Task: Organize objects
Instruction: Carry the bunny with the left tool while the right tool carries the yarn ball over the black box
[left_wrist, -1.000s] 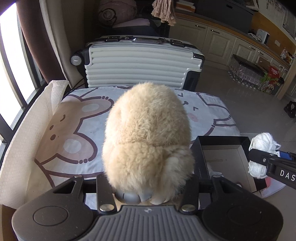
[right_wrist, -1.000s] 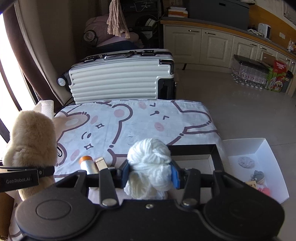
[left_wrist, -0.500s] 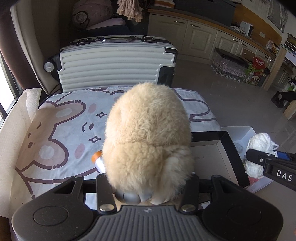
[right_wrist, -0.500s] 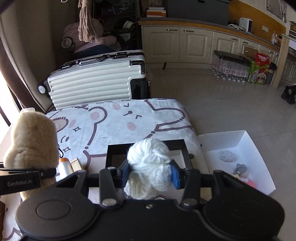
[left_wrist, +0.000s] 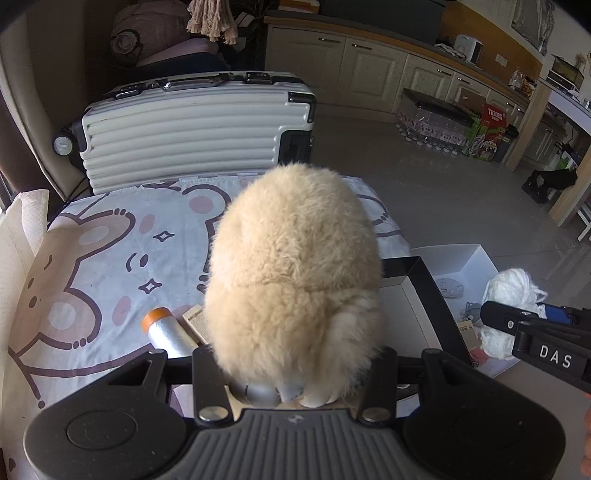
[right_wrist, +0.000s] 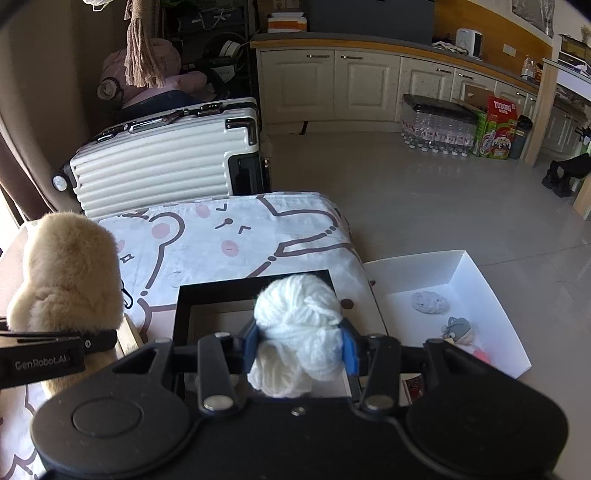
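Observation:
A fluffy beige plush toy (left_wrist: 295, 266) fills the middle of the left wrist view, and my left gripper (left_wrist: 291, 373) is shut on its lower end, held above the bear-print cloth. The same plush toy (right_wrist: 70, 269) appears at the left of the right wrist view. My right gripper (right_wrist: 299, 347) is shut on a white yarn ball (right_wrist: 299, 321) between its blue pads, over a black box (right_wrist: 255, 286). In the left wrist view the yarn ball (left_wrist: 513, 291) hangs above a white box (left_wrist: 465, 258).
The white box (right_wrist: 476, 280) sits on the floor to the right and holds several small items. A silver tube with an orange cap (left_wrist: 166, 332) and a small beige box (left_wrist: 197, 321) lie on the cloth. A white suitcase (left_wrist: 192, 125) stands behind the table.
Both grippers have moved to the right with their loads. The yarn now hangs over the black box's right part, and the white box shows more fully. The tube came into the left wrist view.

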